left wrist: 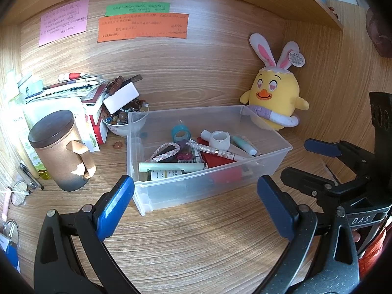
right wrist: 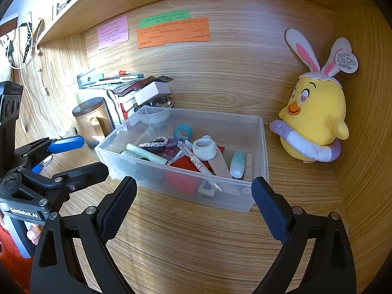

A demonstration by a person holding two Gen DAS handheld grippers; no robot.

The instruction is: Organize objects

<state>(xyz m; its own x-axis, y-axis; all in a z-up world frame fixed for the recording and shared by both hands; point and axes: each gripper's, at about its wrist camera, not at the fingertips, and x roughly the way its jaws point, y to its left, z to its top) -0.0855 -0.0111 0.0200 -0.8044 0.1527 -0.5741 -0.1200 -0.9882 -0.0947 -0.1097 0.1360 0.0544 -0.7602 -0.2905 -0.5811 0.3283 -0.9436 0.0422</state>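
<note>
While both grippers hang above the tabletop (left wrist: 196,240), neither one holds anything. The left gripper (left wrist: 196,203) has its jaws spread wide, and the right gripper (right wrist: 193,205) is spread just as wide, with bare wood between the pads.

The bin (left wrist: 208,188), a clear plastic one, stands at 12 o'clock from both grippers, near their tips but not touching. It already contains many small things: a tape roll (left wrist: 180,133), pens, tubes, a white ring and a red flat piece. At 10 o'clock from the bin stands a mug (left wrist: 58,147) with a dark lid, and behind it a bowl (left wrist: 117,125) of beads touches the bin's far left corner. One loose bead (left wrist: 117,144) lies on the tabletop between mug and bin. A plush chick (right wrist: 316,112) sits at 2 o'clock, just behind the bin's far right corner.

I judge the risks as these. The bin is light and smooth, so a push from one side only may turn it and knock the bowl, which would spill beads. A reach toward the bead passes close to the mug, and the arm could tip it.
</note>
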